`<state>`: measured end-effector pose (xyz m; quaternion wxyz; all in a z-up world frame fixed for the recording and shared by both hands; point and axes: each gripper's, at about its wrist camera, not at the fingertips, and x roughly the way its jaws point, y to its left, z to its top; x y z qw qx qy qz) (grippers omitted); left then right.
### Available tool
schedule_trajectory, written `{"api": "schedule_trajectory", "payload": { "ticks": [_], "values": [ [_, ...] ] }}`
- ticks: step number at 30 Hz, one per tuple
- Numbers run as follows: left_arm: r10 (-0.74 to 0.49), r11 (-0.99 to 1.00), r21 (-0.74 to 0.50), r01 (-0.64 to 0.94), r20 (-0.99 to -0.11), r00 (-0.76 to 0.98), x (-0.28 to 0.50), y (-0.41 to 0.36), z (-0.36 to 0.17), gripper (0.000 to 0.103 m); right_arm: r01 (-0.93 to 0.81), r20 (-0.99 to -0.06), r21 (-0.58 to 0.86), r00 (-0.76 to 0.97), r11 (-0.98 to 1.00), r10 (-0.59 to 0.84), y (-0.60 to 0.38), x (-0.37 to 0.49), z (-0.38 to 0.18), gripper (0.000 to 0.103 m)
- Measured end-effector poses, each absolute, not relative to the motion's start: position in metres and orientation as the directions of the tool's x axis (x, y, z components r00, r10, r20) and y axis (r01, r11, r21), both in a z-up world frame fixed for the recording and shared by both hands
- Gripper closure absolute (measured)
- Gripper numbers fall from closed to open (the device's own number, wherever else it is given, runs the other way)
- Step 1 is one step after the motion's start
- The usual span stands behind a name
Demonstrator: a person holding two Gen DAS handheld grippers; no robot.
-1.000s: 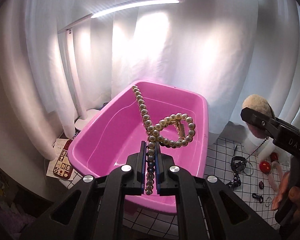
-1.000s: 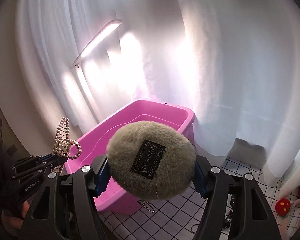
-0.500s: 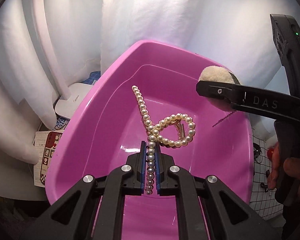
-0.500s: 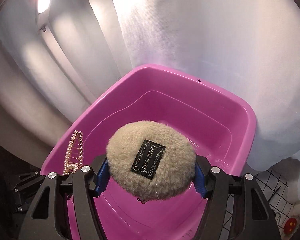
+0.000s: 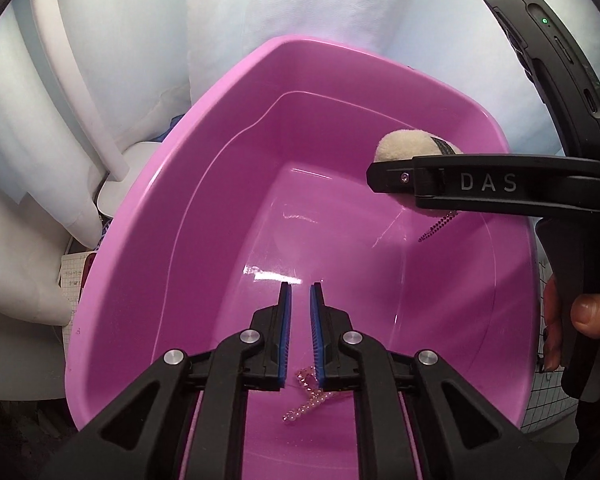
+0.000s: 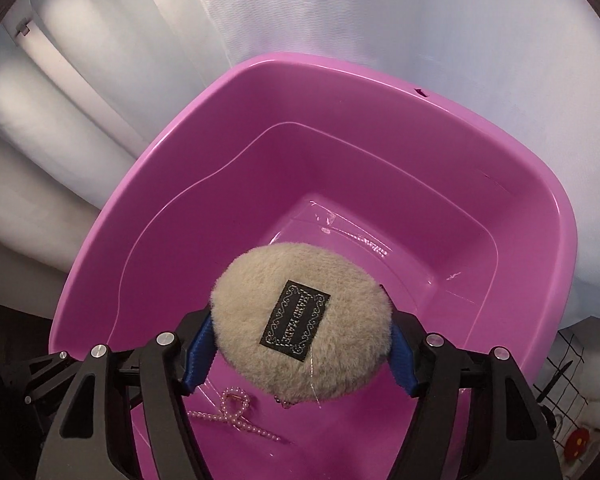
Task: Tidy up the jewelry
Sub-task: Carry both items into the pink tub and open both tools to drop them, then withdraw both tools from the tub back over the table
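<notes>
Left wrist: left gripper [image 5: 300, 308] opening a narrow gap, empty now, pearl hair clip [image 5: 306, 394] dropped from its earlier pinch onto floor of pink tub [image 5: 172, 184]; right wrist: right gripper [image 6: 300, 344] opening wide, fluffy pouch [image 6: 300, 322] still between pads, lower into tub than before.
</notes>
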<state>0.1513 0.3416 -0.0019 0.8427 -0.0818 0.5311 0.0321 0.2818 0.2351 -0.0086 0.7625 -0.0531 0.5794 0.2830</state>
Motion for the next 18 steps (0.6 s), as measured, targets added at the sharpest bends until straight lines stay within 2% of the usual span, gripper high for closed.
{"api": "schedule_trajectory", "payload": {
  "ticks": [2, 3, 4, 18],
  "values": [
    [-0.026, 0.983, -0.101, -0.151, -0.901, 0.433, 0.149, 0.342, -0.001, 0.066, -0.493, -0.919, 0.24, 0.162, 0.837, 0.359, 0.243, 0.287, -0.013, 0.031],
    [-0.019, 0.983, -0.097, -0.156, -0.897, 0.441, 0.147, 0.342, 0.001, 0.045, -0.491, -0.921, 0.237, 0.162, 0.838, 0.355, 0.244, 0.288, -0.013, 0.031],
    [-0.014, 0.982, -0.097, -0.16, -0.89, 0.456, 0.145, 0.344, 0.004, 0.031, -0.49, -0.92, 0.238, 0.163, 0.839, 0.356, 0.245, 0.288, -0.014, 0.03],
    [0.061, 0.985, -0.031, -0.17, -0.859, 0.508, 0.123, 0.338, 0.023, 0.024, -0.493, -0.901, 0.276, 0.165, 0.825, 0.4, 0.236, 0.28, -0.008, 0.028]
  ]
}}
